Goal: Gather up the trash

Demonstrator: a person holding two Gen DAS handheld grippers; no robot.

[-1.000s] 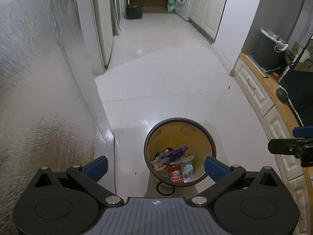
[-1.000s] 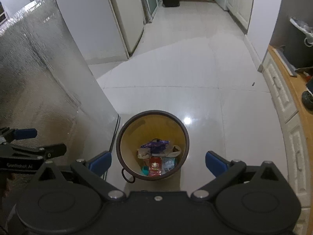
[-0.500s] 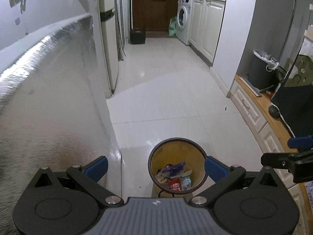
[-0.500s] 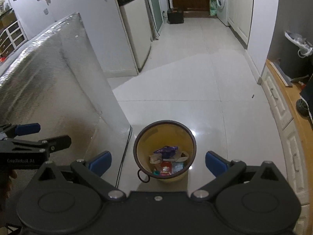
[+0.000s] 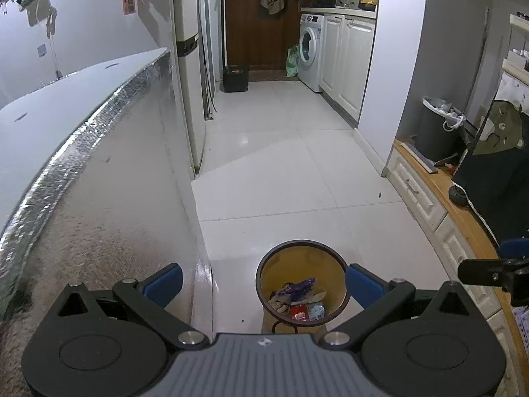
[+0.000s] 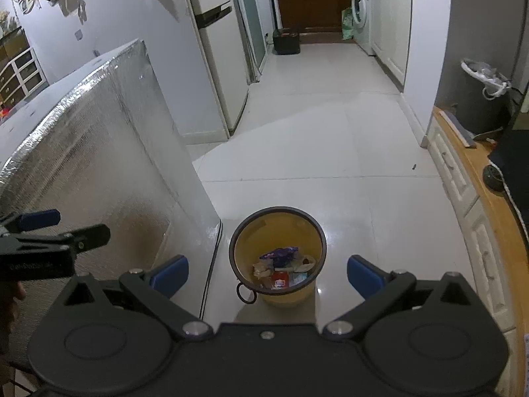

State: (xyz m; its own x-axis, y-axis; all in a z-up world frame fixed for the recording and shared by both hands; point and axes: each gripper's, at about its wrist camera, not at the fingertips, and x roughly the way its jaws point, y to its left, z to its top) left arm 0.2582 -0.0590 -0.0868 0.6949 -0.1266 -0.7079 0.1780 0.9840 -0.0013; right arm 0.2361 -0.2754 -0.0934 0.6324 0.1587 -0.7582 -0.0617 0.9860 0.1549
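A round yellow trash bin with a dark rim stands on the white tiled floor. Inside lie several wrappers: a purple one, a red one and pale ones. My left gripper hangs open above and in front of the bin, nothing between its blue pads. My right gripper is also open and empty, high above the bin. The right gripper's side shows at the right edge of the left wrist view, the left gripper's at the left edge of the right wrist view.
A tall foil-covered box stands just left of the bin. A wooden-topped white cabinet runs along the right. A dark lined bin sits on it. A fridge, a washing machine and open floor lie beyond.
Both grippers have risen and tilted up, so the bin looks smaller and lower in each view and more of the corridor shows. Both stay open and empty.
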